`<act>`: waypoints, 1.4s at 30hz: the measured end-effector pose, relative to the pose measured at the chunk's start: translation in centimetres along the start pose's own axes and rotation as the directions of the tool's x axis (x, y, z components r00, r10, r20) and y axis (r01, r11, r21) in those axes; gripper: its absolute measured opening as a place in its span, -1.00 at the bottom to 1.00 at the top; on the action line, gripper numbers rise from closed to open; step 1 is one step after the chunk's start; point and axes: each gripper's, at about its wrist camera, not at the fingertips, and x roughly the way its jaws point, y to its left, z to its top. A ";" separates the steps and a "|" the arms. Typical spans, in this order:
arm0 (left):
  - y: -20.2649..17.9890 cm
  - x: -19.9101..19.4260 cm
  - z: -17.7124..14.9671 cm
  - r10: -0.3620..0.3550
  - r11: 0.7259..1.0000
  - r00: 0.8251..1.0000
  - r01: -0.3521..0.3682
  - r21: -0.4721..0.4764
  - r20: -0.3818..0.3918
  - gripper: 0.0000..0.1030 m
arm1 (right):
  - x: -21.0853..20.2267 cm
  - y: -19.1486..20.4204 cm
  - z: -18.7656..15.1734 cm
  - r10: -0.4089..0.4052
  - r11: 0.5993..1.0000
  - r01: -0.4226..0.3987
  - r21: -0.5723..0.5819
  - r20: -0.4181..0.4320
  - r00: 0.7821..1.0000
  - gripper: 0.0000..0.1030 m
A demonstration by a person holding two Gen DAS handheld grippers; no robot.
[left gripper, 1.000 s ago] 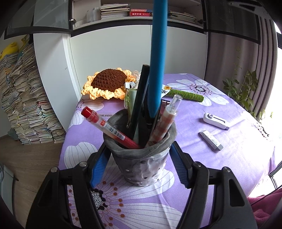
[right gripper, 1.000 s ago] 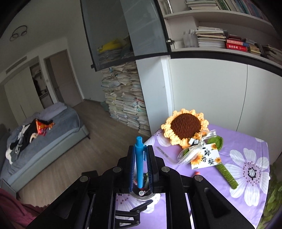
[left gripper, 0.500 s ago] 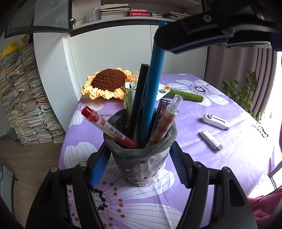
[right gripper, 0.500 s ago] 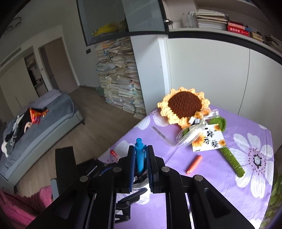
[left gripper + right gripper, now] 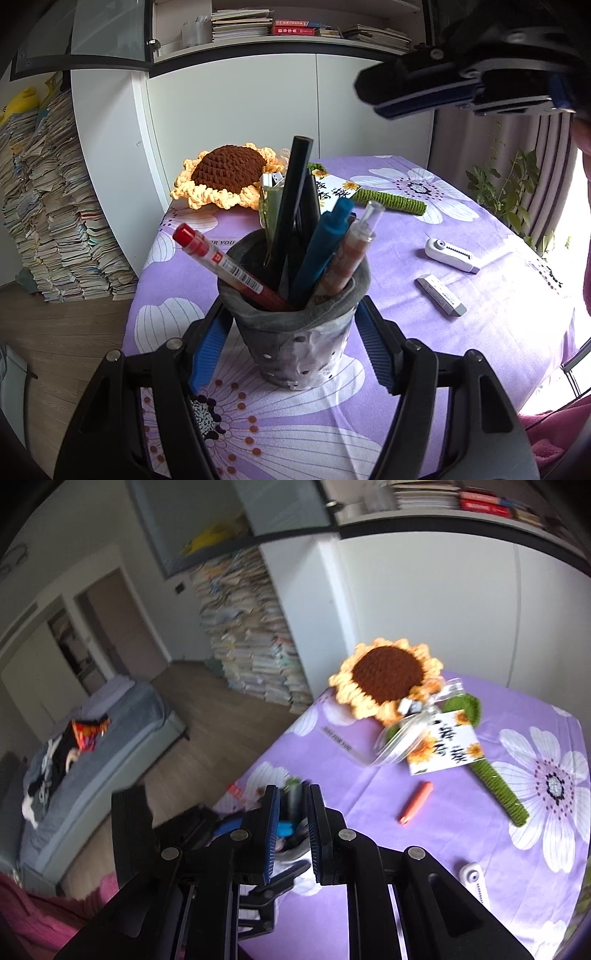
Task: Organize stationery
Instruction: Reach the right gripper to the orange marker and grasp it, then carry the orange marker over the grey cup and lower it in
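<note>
My left gripper (image 5: 291, 350) is shut on a grey pen holder (image 5: 295, 332), its blue pads pressed to both sides. A red pen (image 5: 221, 264), a black pencil (image 5: 291, 195), a blue pen (image 5: 321, 251) and a clear pen (image 5: 349, 254) stand in the holder. My right gripper (image 5: 292, 790) hovers above it, seen at the top right of the left wrist view (image 5: 373, 94). Its jaws stand a narrow gap apart with nothing between them. An orange pen (image 5: 415, 802) lies loose on the cloth.
A crochet sunflower (image 5: 227, 173) with a card and green stem lies at the back of the purple floral tablecloth (image 5: 480, 332). A white correction tape (image 5: 451, 254) and an eraser (image 5: 440, 295) lie to the right. The table's left edge drops to the floor.
The blue pen has left my right gripper and dropped into the holder. The right gripper has shifted right and tilted down. My left gripper kept still on the holder.
</note>
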 end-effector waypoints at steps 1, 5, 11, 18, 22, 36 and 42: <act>0.0 0.0 0.0 0.001 1.000 1.000 -0.001 0.000 0.001 0.31 | -0.2 -0.8 0.3 -0.024 0.999 0.023 0.028 0.009 1.000 -0.72; 0.0 -0.1 0.0 0.000 1.000 1.000 0.000 -0.001 0.003 0.31 | 2.4 -6.1 0.7 -0.173 0.966 0.195 0.171 -0.135 0.976 -0.72; -0.1 -0.3 0.1 0.005 1.000 1.000 -0.005 0.006 0.001 0.31 | 8.6 -12.8 -0.2 -0.124 0.910 0.239 0.340 -0.326 0.937 -0.72; 0.0 -0.5 0.3 0.004 1.000 1.000 -0.004 0.019 0.004 0.32 | 12.3 -14.1 0.6 -0.124 0.896 0.272 0.351 -0.391 0.912 -0.72; 0.1 -0.4 0.4 0.002 1.000 1.000 -0.002 0.026 0.006 0.33 | 13.8 -14.5 1.2 -0.133 0.891 0.294 0.346 -0.421 0.897 -0.50; 0.1 -0.2 0.3 -0.006 1.000 1.000 0.005 0.024 0.018 0.30 | 16.0 -13.6 1.4 -0.182 0.901 0.329 0.284 -0.441 0.879 -0.71; 0.2 -0.3 0.3 -0.002 1.000 1.000 0.002 0.023 0.018 0.30 | 13.2 -12.0 1.1 -0.157 0.918 0.272 0.289 -0.365 0.918 -0.72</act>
